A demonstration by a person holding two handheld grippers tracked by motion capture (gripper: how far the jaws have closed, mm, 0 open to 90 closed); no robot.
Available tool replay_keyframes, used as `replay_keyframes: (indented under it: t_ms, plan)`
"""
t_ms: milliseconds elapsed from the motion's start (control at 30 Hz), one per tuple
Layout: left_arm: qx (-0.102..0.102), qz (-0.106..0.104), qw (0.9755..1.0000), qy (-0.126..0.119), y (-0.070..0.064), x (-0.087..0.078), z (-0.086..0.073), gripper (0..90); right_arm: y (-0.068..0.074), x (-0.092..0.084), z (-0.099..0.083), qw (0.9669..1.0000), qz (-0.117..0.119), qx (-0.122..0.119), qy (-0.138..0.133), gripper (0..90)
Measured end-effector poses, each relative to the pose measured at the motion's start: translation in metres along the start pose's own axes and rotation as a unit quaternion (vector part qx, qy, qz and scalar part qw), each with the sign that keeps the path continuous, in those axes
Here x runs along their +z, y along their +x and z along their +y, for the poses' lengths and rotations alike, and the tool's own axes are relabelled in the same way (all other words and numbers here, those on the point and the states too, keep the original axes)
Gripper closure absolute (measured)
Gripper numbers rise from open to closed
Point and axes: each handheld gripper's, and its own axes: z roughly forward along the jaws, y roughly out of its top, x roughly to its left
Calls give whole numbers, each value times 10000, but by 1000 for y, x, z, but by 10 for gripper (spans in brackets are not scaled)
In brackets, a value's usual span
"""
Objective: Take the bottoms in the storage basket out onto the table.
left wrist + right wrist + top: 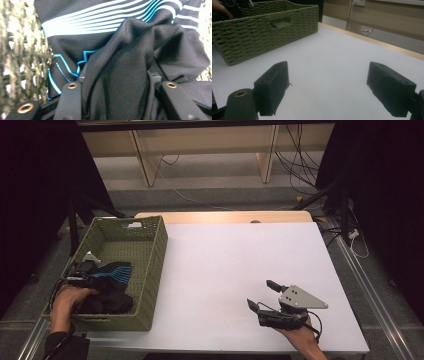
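A: Left gripper (115,100) is pinched on the black cloth (130,55), down inside the basket (150,270).

B: So it's grabbed, not lifted out yet. Right gripper (327,87) waits on the table (240,255), jaws wide, holding nothing.

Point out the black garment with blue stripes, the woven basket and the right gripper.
black garment (130,50): left gripper view, on a raised fold.
woven basket (156,255): high view, on its right wall.
right gripper (327,87): right gripper view, midway between its open jaws.
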Motion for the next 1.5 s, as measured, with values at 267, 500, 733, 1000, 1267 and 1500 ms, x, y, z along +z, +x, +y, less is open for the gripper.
replay_keyframes:
  t_ms: [267, 500, 733, 1000, 1267, 1500]
  plan:
    - [137, 64, 9998, -86, -1, -4, 0, 615, 0, 0, 0, 10000, 6, -5, -4, 190]
    - [179, 106, 9995, -229, -3, -11, 1, 658, 0, 0, 0, 10000, 8, -14, -2, 191]
    - [187, 123, 9982, -557, -5, -26, 2, 671, 0, 0, 0, 10000, 8, -12, -8, 191]
    - [249, -56, 9940, -1061, -10, -47, 3, 681, 0, 0, 0, 10000, 14, -9, -7, 193]
    - [308, -243, 9858, -1632, -19, -68, 5, 681, 0, 0, 0, 10000, 13, -2, -10, 192]
    - [312, -287, 9770, -2090, -26, -83, 6, 682, 0, 0, 0, 10000, 18, -7, -6, 193]
